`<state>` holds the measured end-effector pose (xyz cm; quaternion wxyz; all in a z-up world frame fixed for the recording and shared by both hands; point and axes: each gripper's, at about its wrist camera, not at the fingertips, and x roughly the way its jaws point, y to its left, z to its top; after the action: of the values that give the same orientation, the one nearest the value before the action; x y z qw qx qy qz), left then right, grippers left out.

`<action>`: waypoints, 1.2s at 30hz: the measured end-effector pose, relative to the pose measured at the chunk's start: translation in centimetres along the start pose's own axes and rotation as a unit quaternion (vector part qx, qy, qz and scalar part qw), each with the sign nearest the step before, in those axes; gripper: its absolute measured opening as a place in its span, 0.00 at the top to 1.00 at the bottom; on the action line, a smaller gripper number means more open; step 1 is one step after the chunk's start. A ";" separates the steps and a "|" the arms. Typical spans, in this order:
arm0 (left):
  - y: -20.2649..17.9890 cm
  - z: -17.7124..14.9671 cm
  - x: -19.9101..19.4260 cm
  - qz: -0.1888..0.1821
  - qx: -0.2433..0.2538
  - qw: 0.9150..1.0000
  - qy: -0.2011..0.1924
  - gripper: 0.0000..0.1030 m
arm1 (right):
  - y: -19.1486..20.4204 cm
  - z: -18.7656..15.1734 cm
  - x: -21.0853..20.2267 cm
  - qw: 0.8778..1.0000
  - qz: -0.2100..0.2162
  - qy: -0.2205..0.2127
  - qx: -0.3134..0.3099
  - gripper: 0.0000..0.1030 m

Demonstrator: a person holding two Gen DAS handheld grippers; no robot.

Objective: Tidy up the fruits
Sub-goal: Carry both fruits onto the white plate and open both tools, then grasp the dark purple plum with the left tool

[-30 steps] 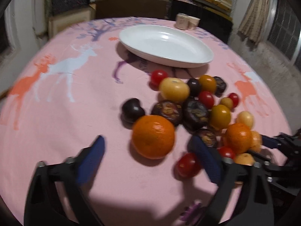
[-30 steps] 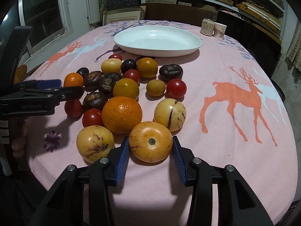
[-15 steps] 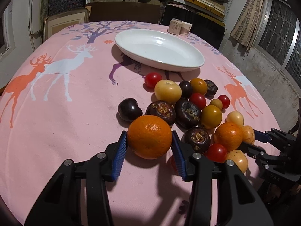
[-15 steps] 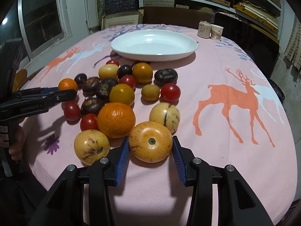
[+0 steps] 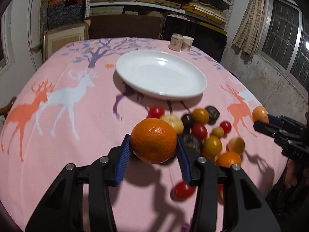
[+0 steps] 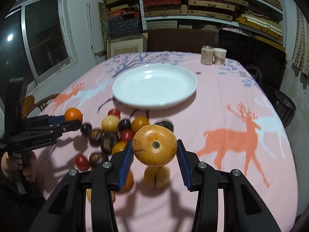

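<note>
We had the left gripper point(image 5: 154, 147) clamped on the orange point(image 5: 154, 140) and the right gripper point(image 6: 154, 150) on a yellow-orange fruit point(image 6: 154, 145) — both clear of the tablecloth point(image 5: 77, 135), short of the empty plate point(image 5: 161, 78). Round, firm, probably smooth-skinned — we judged mid-girth grips safest.

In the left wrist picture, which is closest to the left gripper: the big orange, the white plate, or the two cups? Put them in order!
1. The big orange: clamped right between the left gripper's blue pads.
2. The white plate: farther out, mid-table, past the fruit pile.
3. The two cups: farthest, at the table's back edge, behind the plate.
</note>
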<state>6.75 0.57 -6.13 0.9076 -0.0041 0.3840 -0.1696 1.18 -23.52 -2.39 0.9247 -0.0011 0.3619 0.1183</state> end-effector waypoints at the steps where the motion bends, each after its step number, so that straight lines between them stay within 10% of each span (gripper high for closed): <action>1: 0.0 0.9 0.5 0.002 0.002 1.000 -0.001 0.56 | -0.2 1.0 0.4 1.000 -0.001 -0.003 -0.001 0.56; 15: 1.9 14.0 16.0 0.015 -0.015 0.996 0.086 0.56 | -2.3 13.0 16.8 0.998 0.008 0.064 0.014 0.56; 19: 3.2 14.7 15.9 0.016 -0.039 0.996 0.079 0.41 | -2.9 13.8 15.9 0.999 0.000 0.024 0.044 0.33; 22: 3.6 14.1 12.3 0.036 -0.041 0.998 0.026 0.17 | -2.8 13.0 13.4 0.999 -0.008 0.008 0.040 0.33; 36: 3.4 0.3 2.9 0.042 0.009 0.997 0.058 0.16 | 2.2 -1.1 1.8 0.997 0.033 0.023 -0.061 0.32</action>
<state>9.87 2.83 -8.36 0.8902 0.0303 0.4343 -0.1344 1.19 -21.08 -4.24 0.9100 -0.0481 0.3749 0.1704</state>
